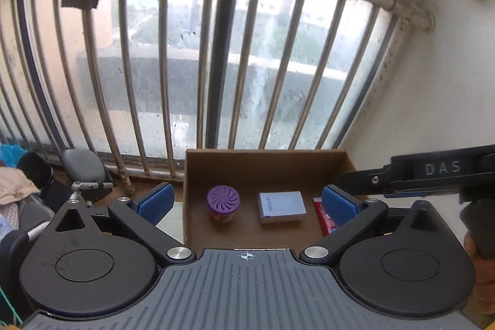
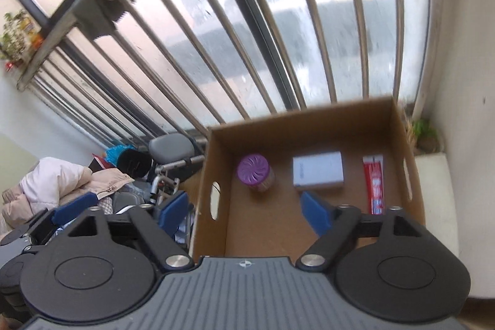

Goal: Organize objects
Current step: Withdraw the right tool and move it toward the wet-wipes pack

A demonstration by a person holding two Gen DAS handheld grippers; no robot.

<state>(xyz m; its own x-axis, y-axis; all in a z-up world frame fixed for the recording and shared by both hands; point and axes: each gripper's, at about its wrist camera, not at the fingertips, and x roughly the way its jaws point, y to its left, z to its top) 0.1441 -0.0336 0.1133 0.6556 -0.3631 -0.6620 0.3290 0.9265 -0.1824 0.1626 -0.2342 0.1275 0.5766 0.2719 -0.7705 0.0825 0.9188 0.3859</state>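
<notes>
A brown cardboard box (image 1: 263,158) (image 2: 309,119) stands below a barred window. Inside it are a jar with a purple lid (image 1: 223,203) (image 2: 256,172), a pale grey-white carton (image 1: 281,207) (image 2: 318,173) and a red toothpaste box (image 1: 324,220) (image 2: 373,183), side by side on the floor of the box. My left gripper (image 1: 247,201) hangs above the box, open, with nothing between its blue pads. My right gripper (image 2: 244,212) is also above the box, open and empty. In the left wrist view the right gripper's black body reaches in from the right edge.
A metal window railing (image 1: 216,51) (image 2: 216,36) runs behind the box. To the left are a grey padded seat on a metal frame (image 1: 83,166) (image 2: 171,147), a black bin (image 2: 134,163) and piled pale clothes (image 2: 62,184). A white wall (image 1: 433,98) closes the right side.
</notes>
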